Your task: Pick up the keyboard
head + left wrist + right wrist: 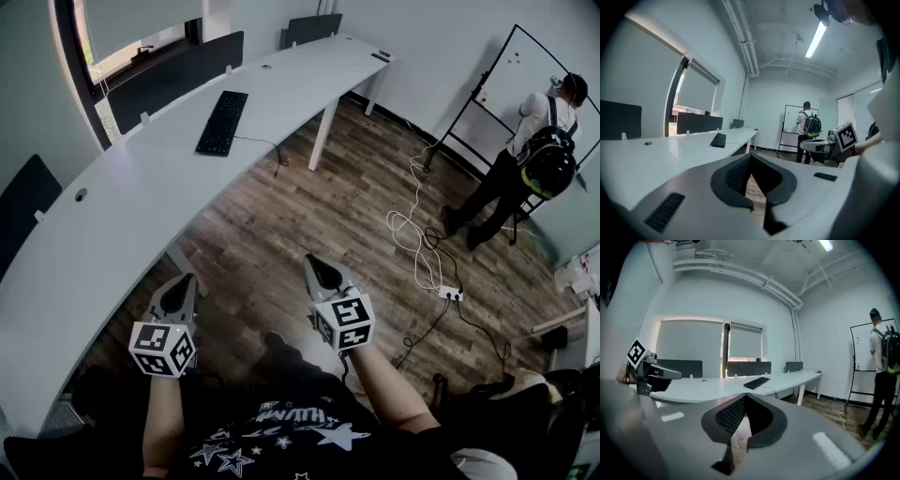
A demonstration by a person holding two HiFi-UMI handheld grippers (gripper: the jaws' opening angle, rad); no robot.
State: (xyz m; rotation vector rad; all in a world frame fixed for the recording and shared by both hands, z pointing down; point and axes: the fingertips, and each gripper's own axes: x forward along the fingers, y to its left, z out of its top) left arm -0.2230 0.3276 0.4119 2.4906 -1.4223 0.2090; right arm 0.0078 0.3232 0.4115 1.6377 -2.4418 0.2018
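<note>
Lying upper left, keyboard [222,123] is judged light, stiff, cabled, best pinched edgewise; left gripper [182,284], right gripper [315,265] closed, empty

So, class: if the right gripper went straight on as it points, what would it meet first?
Likely the front edge of the white desk, near the keyboard; the way there looks free, but depth is unclear.

No text reads clearly. The shirt [281,433] bears pale lettering among stars, upside down in the head view and too blurred to spell out. The cubes on the left gripper [184,280] and right gripper [313,264] carry black-and-white square marker patterns, not letters. Marks on the whiteboard [530,67] are too small to read.
</note>
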